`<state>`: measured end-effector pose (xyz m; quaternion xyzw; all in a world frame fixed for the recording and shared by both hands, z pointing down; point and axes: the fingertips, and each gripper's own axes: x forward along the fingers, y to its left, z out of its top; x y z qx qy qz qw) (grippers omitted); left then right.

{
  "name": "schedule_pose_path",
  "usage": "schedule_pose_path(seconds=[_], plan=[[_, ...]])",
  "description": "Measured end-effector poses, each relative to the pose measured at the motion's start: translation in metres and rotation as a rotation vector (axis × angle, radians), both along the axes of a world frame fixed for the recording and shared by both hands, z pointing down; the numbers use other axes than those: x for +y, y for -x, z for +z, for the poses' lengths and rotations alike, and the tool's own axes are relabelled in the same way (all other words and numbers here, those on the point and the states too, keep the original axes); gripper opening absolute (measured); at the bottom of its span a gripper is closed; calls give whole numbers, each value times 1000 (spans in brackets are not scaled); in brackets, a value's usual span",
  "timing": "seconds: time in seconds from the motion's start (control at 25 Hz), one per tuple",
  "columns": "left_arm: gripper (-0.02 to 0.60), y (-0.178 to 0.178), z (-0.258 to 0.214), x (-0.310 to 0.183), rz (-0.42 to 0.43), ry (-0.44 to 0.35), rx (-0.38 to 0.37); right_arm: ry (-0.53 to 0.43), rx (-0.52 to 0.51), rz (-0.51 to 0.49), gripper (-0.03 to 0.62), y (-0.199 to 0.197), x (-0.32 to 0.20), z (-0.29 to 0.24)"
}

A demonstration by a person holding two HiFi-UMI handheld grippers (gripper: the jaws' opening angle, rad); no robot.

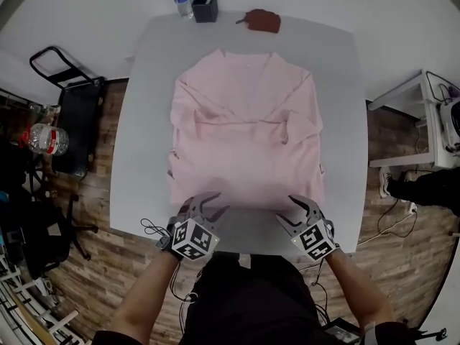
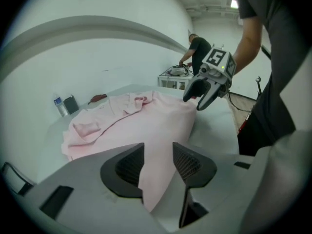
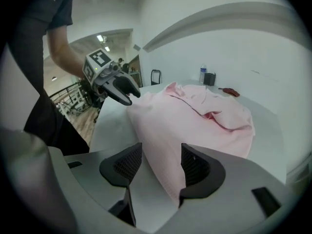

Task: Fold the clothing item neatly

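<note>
Left gripper (image 1: 210, 205) and right gripper (image 1: 291, 210) sit at the seven and five o'clock corners of the pink shirt (image 1: 244, 135), laid flat on the white table (image 1: 144, 121) with its collar toward twelve o'clock; both have their jaws spread, the hem lying between them unpinched. A clean fold likely calls for closing on both corners at equal depth, then lifting and carrying them together toward twelve o'clock with the hem taut and level.

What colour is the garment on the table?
Plain pale pink shirt, no print; head view shows it best.
</note>
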<state>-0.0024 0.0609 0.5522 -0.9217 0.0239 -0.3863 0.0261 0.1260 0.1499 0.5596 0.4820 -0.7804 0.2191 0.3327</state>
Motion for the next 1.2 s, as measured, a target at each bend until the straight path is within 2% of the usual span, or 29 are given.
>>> schedule_pose_path(seconds=[0.16, 0.36, 0.48, 0.68, 0.92, 1.08, 1.2], plan=[[249, 9, 18, 13, 59, -84, -63, 14, 159, -41, 230, -3, 14, 14], [275, 30, 43, 14, 81, -222, -138, -31, 479, -126, 236, -15, 20, 31], [279, 33, 56, 11, 75, -284, -169, -46, 598, -161, 238, -20, 23, 39], [282, 32, 70, 8, 83, -279, -185, -48, 704, -190, 241, -27, 24, 52], [284, 31, 69, 1, 91, -287, -192, -87, 768, -204, 239, -39, 2, 50], [274, 22, 63, -7, 69, -278, -177, -94, 780, -205, 239, -40, -4, 50], [268, 16, 69, -9, 109, -300, -194, -82, 779, -207, 239, -41, -5, 52]])
